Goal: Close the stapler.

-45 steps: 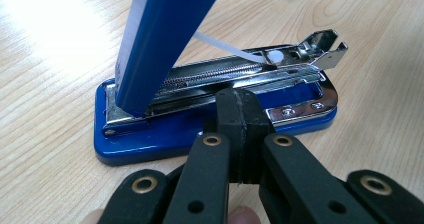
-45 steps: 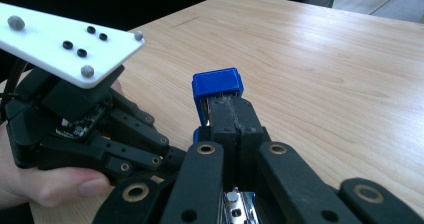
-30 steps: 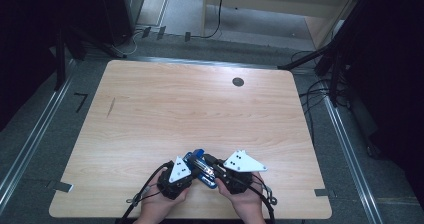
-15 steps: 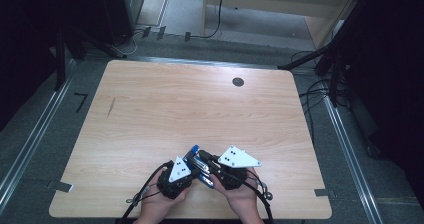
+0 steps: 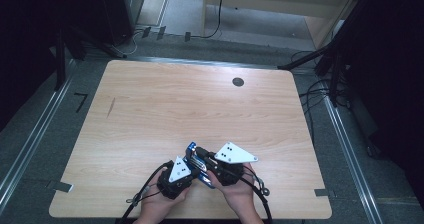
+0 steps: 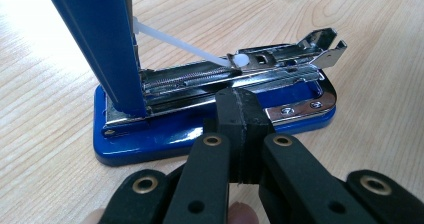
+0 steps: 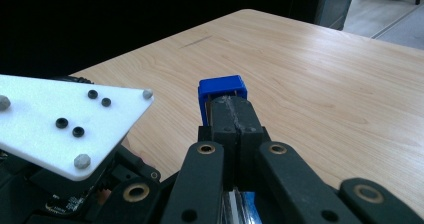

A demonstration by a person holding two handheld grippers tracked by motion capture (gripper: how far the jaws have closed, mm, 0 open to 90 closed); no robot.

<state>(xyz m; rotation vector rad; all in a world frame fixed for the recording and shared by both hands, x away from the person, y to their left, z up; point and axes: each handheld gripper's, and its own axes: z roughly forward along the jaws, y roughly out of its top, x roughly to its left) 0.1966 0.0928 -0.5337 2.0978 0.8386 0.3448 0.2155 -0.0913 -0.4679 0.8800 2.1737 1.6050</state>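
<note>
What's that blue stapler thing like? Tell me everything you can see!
The stapler is glossy blue with shiny metal insides. It stands open: its blue top arm is swung up steeply, baring the staple channel and a thin white pusher rod. Its base lies flat on the wooden table, near the front edge. The left gripper meets its base; the right gripper is at the raised arm's tip.

the worktop (image 5: 150, 114) is seen in pale wood with a fine straight grain, and a small round black spot (image 5: 238, 82) is marked near its far edge. the stapler (image 6: 210, 109) is coloured deep blue on its base and raised arm, with a bright chrome magazine and a white plastic rod. each hand-held gripper, left (image 6: 239, 134) and right (image 7: 233, 129), is shown in matt black with brass-coloured rivets; a white plate (image 7: 65, 121) dotted with black holes is carried.
</note>
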